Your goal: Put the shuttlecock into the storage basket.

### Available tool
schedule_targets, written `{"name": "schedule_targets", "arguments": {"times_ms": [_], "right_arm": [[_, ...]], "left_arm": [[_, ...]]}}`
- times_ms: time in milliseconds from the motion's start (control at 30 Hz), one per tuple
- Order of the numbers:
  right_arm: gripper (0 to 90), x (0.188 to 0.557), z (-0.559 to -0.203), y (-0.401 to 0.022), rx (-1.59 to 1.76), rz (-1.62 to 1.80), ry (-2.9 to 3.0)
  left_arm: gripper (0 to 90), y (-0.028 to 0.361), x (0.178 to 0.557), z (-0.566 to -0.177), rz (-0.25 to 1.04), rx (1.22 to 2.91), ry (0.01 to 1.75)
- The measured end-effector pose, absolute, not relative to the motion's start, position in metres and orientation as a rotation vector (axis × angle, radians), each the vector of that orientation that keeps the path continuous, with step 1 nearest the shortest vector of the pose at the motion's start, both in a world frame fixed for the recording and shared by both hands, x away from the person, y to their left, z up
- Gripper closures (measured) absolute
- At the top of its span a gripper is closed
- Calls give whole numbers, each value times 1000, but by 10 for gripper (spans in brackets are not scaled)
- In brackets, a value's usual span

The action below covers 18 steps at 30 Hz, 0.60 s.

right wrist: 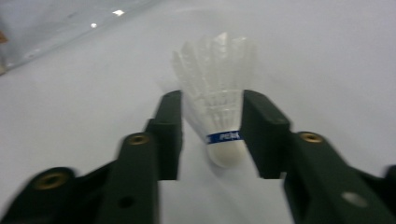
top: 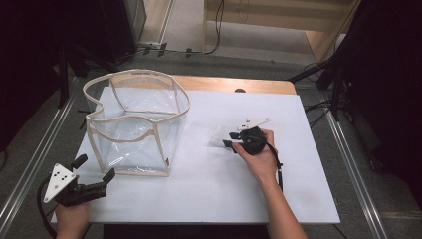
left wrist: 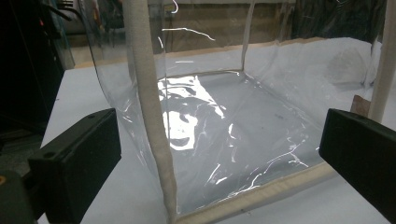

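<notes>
My right tool [right wrist: 212, 135] low over tabletop [top: 199, 189], jaws parted, released. Shuttlecock [right wrist: 217, 102] lies between them on tabletop, cork toward me, feathers away; right jaw looks touching its side, left jaw apart. My left tool [top: 94, 174] wide open, facing bag [top: 134, 124] corner.

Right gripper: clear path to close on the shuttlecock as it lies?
Probably yes. The shuttlecock lies on the white table, already between the right gripper's open jaws, nothing else beside it. The clear bag stands well off to the side.
</notes>
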State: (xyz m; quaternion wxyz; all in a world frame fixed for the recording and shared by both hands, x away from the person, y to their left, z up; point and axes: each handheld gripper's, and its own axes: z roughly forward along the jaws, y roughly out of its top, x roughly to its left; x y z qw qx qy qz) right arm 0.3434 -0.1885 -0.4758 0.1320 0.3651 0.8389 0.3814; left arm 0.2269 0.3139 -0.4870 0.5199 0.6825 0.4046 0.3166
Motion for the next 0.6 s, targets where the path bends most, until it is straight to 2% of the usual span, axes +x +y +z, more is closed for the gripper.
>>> {"name": "schedule_targets", "arguments": {"times_ms": [33,67,133,167,433,467,567,600], "right_arm": [[384,343,-475,-190,1066,1116,2438],[245,343,-475,-191,1059,1105,2455],[49,343,-477,-192,1069,1085,2465],[0,344,-478,-192,1087,1073,2442],[0,347,-489,-186,1074,969,2505],[141,349,-492,-186,1081,946,2508],[149,351,-494,-187,1110,933,2492],[197,352,-494,-187,1127,937,2491]], "left_arm": [[0,314,227,-487,758,1637,970],[0,314,227,-487,758,1637,969],[0,314,227,-487,758,1639,968],[0,314,227,-487,758,1637,968],[0,314,227,-487,757,1638,967],[0,314,227,-487,757,1639,967],[0,314,227,-487,756,1639,966],[0,314,227,-487,755,1638,965]]}}
